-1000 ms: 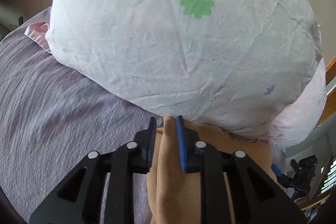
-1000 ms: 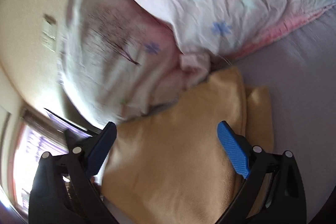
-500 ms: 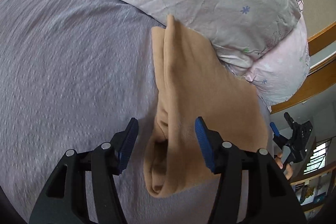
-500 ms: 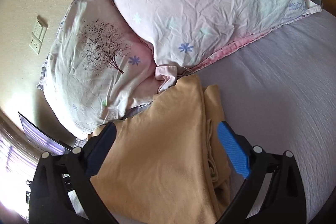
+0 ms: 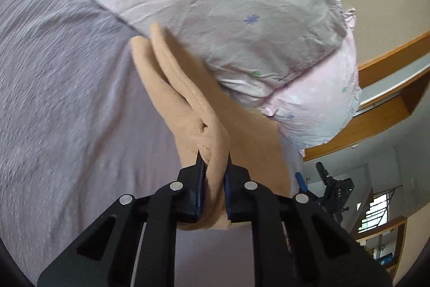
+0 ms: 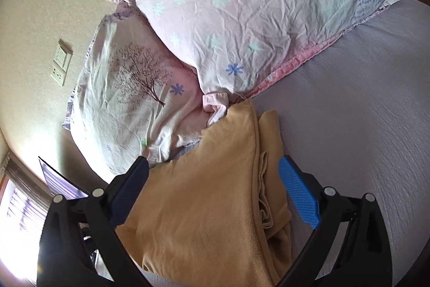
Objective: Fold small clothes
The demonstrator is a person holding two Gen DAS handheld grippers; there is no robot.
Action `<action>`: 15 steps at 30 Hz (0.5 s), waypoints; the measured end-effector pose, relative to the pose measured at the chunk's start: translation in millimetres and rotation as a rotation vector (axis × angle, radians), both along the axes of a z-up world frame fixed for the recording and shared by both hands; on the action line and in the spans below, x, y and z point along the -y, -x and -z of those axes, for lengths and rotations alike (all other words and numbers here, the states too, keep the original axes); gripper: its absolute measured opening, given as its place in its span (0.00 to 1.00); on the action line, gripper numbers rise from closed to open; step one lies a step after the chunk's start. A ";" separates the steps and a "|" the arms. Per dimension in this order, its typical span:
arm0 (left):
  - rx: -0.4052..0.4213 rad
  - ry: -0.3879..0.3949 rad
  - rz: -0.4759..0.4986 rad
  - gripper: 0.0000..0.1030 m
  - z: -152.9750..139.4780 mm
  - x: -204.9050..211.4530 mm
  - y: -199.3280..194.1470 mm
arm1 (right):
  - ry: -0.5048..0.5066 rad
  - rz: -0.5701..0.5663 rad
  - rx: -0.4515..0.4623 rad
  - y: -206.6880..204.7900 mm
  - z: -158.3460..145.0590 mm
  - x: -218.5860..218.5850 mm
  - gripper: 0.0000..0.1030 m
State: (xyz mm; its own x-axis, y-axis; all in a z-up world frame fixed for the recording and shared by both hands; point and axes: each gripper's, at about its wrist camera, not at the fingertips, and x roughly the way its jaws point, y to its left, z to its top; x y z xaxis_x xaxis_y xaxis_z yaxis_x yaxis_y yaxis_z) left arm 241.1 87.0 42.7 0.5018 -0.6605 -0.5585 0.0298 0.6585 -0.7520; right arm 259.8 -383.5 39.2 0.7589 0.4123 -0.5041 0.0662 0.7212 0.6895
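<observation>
Left wrist view only: the left gripper grips a bunched edge of the tan garment; the right gripper appears small at the far side, beyond the garment's other edge; wooden trim and a window lie past the bed.
Right wrist view only: the garment's broad folded face, stacked layer edges along its right side, a tree-print pillow, a wall socket plate.
Garment location: on the lilac bed sheet, its far end touching the flower-print pillow.
Left jaws: nearly together, pinching the thick fold of the garment between the blue pads.
Right jaws: wide apart, straddling the garment's near end, holding nothing; the right gripper hovers over the cloth; contact cannot be told.
Left pose: pointed along the garment's long fold toward the pillows, low over the bed.
Right pose: angled down at the garment from the opposite side, pillows ahead.
Change, left: half a second ago the jaws stood open around the fold; they now clamp it.
Change, right: the gripper keeps the same spread and has come slightly nearer the garment.
</observation>
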 end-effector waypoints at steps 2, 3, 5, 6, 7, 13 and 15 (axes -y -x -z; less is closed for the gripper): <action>0.056 0.022 0.054 0.10 -22.9 31.7 -10.1 | -0.004 0.016 0.013 1.5 -1.1 4.0 0.94; 0.081 0.034 0.098 0.10 -33.3 56.6 -16.9 | -0.004 0.026 0.018 2.0 -1.3 6.2 0.94; 0.111 0.046 0.185 0.10 -43.2 107.2 -26.2 | 0.004 0.053 0.024 3.6 -1.7 12.1 0.94; 0.124 0.055 0.247 0.10 -44.4 140.2 -29.3 | 0.010 0.066 0.027 4.5 -1.7 15.0 0.94; 0.126 0.060 0.293 0.10 -42.0 167.6 -30.7 | 0.018 0.077 0.031 5.5 -1.5 18.3 0.94; 0.039 -0.036 0.553 0.13 -2.4 297.7 -30.8 | -0.008 0.149 -0.001 9.9 10.3 46.4 0.94; 0.029 0.067 0.577 0.15 -2.2 282.9 -28.0 | -0.021 0.147 0.004 10.5 9.5 49.4 0.94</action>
